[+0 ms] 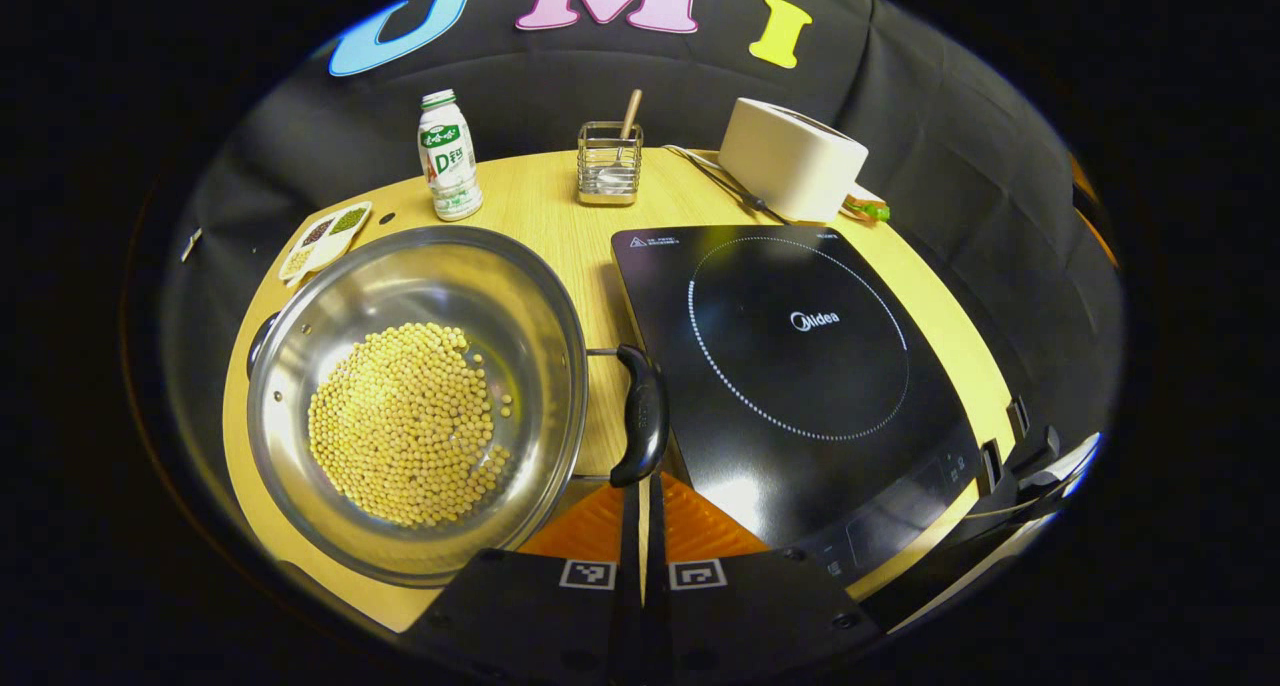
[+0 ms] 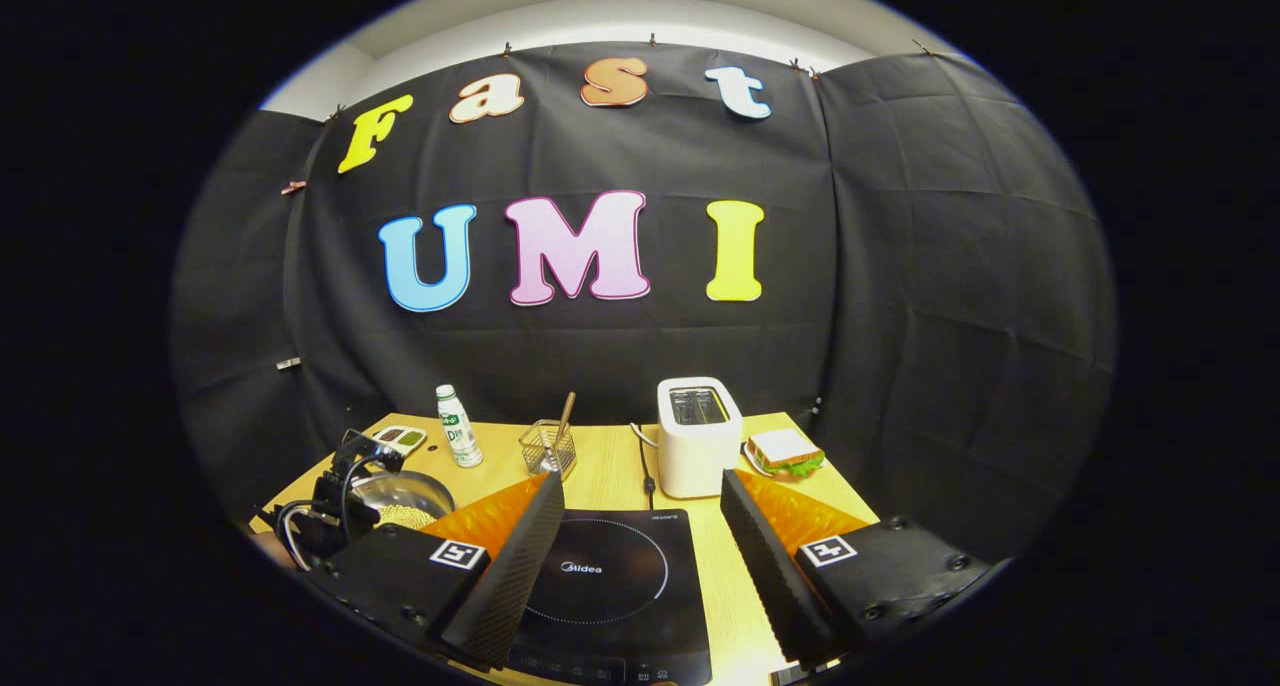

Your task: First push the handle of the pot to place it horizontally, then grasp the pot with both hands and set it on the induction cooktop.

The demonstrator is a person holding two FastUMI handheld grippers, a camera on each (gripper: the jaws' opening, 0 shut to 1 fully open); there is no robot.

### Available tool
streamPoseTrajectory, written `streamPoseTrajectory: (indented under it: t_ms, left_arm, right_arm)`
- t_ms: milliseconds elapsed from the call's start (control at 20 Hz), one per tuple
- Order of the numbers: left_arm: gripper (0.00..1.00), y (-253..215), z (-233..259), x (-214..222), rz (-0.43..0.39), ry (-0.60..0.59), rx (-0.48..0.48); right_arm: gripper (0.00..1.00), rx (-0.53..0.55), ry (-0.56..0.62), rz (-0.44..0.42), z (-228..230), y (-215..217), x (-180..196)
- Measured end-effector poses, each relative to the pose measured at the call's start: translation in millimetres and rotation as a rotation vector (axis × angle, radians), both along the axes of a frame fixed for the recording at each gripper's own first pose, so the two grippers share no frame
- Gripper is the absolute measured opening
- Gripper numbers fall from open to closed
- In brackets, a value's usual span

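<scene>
A steel pot [image 1: 420,406] holding soybeans [image 1: 405,426] stands on the wooden table [image 1: 560,206], left of the black induction cooktop [image 1: 800,366]. Its black side handle [image 1: 645,416] lies level, pointing toward the cooktop. My left gripper [image 1: 641,496] is shut, empty, with its tips against the near end of that handle. My right gripper [image 2: 640,486] stands open above the cooktop [image 2: 610,576] with nothing between its fingers. In the left gripper view the right gripper [image 1: 1005,441] is off the cooktop's right edge. In the right gripper view the pot [image 2: 410,496] is partly hidden behind the left gripper's housing [image 2: 330,511].
Along the back of the table stand a white drink bottle [image 1: 448,156], a wire holder with a wooden stick [image 1: 610,161] and a white toaster [image 1: 790,156]. A small sectioned dish [image 1: 325,238] lies behind the pot. A sandwich [image 2: 785,451] sits right of the toaster [image 2: 700,436].
</scene>
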State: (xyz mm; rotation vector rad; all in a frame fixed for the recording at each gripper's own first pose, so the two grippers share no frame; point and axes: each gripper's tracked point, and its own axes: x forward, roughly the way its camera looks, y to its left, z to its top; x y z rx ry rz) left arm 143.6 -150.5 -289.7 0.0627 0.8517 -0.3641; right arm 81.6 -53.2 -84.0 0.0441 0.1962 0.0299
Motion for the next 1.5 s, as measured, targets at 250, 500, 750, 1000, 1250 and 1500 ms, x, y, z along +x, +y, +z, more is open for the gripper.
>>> streamPoseTrajectory:
  t_ms: [250,500,750,1000,1250,1500]
  left_arm:
    - [0.05,-5,2,24,0.080,0.005,-0.036]
    - [0.05,-7,2,39,0.155,0.006,-0.057]
    - [0.05,-10,3,55,0.180,-0.028,-0.031]
    - [0.05,-9,7,62,0.187,-0.051,-0.049]
    - [0.05,0,14,60,0.190,-0.089,-0.046]
    - [0.06,44,57,26,0.168,-0.217,-0.081]
  right_arm:
    - [0.98,0.007,0.018,0.041,-6,-9,10]
    - [0.98,0.033,0.053,0.096,-20,-13,27]
    - [0.99,0.053,0.092,0.147,-39,-11,38]
    - [0.99,0.062,0.137,0.192,-53,5,37]
    - [0.99,0.041,0.136,0.225,-47,34,39]
    - [0.99,0.036,0.167,0.176,-51,58,43]
